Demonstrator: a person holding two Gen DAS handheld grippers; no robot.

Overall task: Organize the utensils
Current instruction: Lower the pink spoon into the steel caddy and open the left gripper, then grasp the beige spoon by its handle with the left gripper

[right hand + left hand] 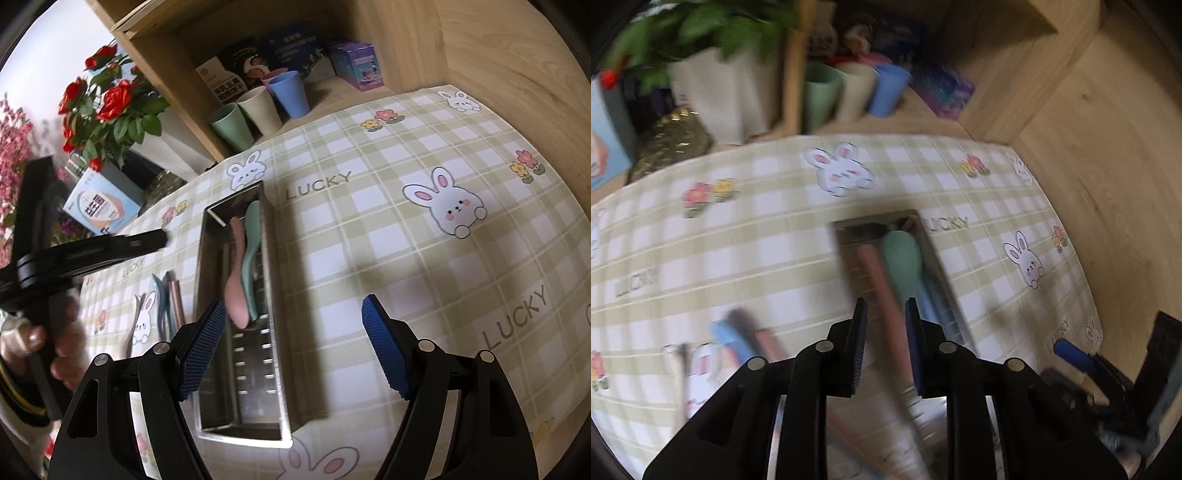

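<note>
A steel utensil tray [275, 258] lies on the checked tablecloth; it holds a pink spoon [236, 273] and a green spoon [250, 254]. The left wrist view is blurred: the tray [925, 236] with the green spoon [901, 254] and the pink utensil handle [886, 295] lies under my left gripper [886, 317], whose fingers stand slightly apart above it, gripping nothing. My right gripper [295, 325] is wide open and empty over the tray's near end. Several loose utensils [168, 299] lie left of the tray, also in the left wrist view [738, 339].
A wooden shelf at the back holds a green cup [231, 127], a beige cup [260, 109], a blue cup [290, 92] and boxes. A vase of red roses [110, 107] and a box [101, 206] stand at back left. A wooden wall [517, 55] bounds the right.
</note>
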